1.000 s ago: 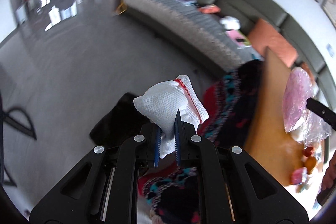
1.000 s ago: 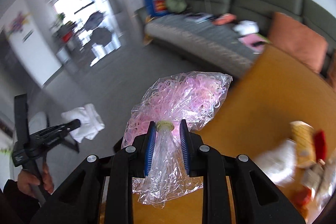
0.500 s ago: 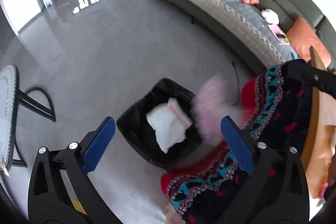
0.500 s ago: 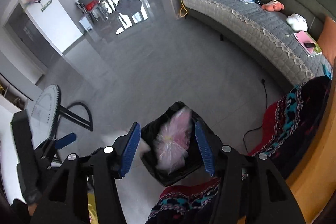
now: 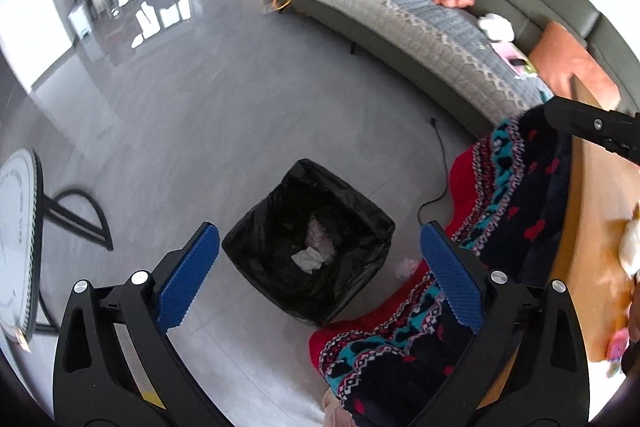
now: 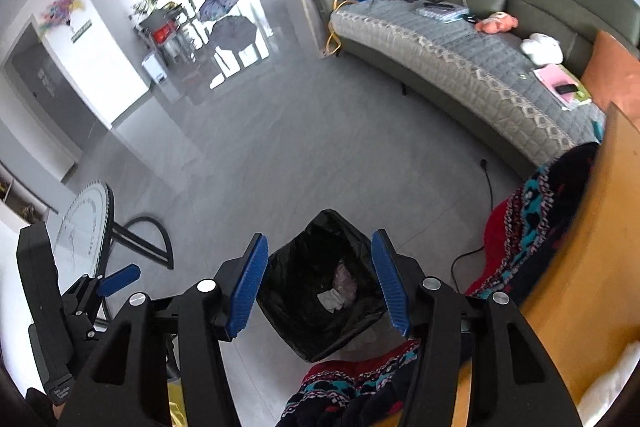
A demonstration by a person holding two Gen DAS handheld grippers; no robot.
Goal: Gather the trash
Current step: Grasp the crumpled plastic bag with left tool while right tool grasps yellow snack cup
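A bin lined with a black bag [image 5: 352, 215] [image 6: 304, 311] stands on the grey floor below both grippers. Inside it lie a white cloth [image 5: 307, 259] [image 6: 330, 299] and a pink plastic bag [image 5: 320, 231] [image 6: 345, 281]. My left gripper [image 5: 320, 263] hangs above the bin, wide open with nothing between its blue pads. My right gripper [image 6: 318, 277] is also over the bin, open and empty. The left gripper [image 6: 118, 275] shows at the lower left of the right wrist view. Part of the right gripper's black body [image 5: 592, 131] crosses the right edge of the left wrist view.
A person's patterned red and black sleeve or garment [image 5: 512, 211] [image 6: 528, 219] lies right of the bin. The wooden table [image 5: 596, 227] [image 6: 592, 267] with more wrappers is at the right. A green sofa [image 5: 420, 11] runs along the back. A fan on a stand [image 6: 84, 227] is at the left.
Both grippers opened and dropped their loads: the white cloth and the pink plastic bag fell into the bin. The right gripper moved from over the table to above the bin.
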